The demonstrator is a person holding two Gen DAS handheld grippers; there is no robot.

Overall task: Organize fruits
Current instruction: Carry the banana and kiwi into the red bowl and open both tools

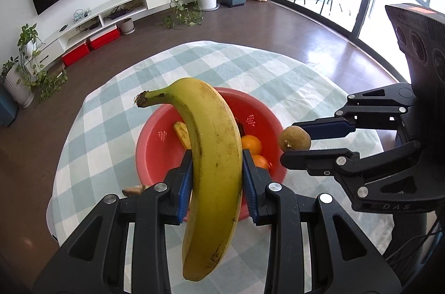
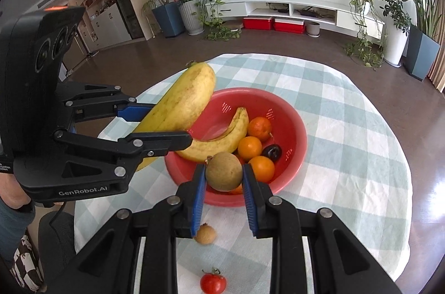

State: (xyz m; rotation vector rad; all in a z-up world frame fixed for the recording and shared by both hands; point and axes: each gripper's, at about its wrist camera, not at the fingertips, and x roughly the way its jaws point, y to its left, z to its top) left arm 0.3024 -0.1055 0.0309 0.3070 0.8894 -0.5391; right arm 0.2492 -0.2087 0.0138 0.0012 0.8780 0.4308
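Because your left gripper (image 1: 217,182) has its blue pads (image 1: 185,191) pressed on the middle of the banana (image 1: 214,155), the fruit hangs balanced and near upright, stem end up over the red bowl (image 2: 289,110). Your right gripper (image 2: 224,177) pinches a small brown round fruit (image 2: 224,175) between its fingertips, also above the bowl's near rim. Both loads look lined up for dropping in beside the second banana (image 2: 222,135), the oranges (image 2: 249,148) and a dark plum (image 2: 272,152). Outside, on the checked tablecloth (image 2: 347,127), another small brown fruit (image 2: 205,235) and a tomato (image 2: 213,282) wait near you
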